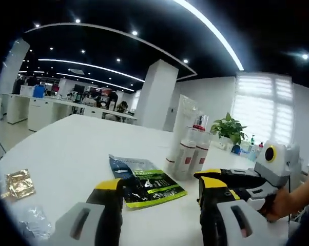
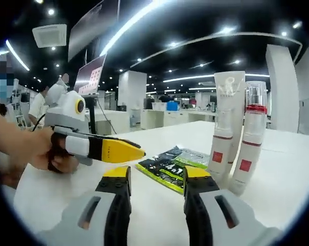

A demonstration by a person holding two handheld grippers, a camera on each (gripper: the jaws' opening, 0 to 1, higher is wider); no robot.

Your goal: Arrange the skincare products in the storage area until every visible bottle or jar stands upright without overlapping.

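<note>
Our left tool (image 1: 157, 197) and right tool (image 2: 155, 187) hover with jaws apart, gripping nothing; we see clear red-labelled bottles (image 2: 236, 148) upright, touching, on the white desk (image 1: 67, 148), green sachet (image 1: 144, 185) flat beside them, gold packet (image 1: 18, 183) well apart

Glossy plastic bottles (image 2: 245, 148) on smooth white table (image 1: 77, 148)
</note>
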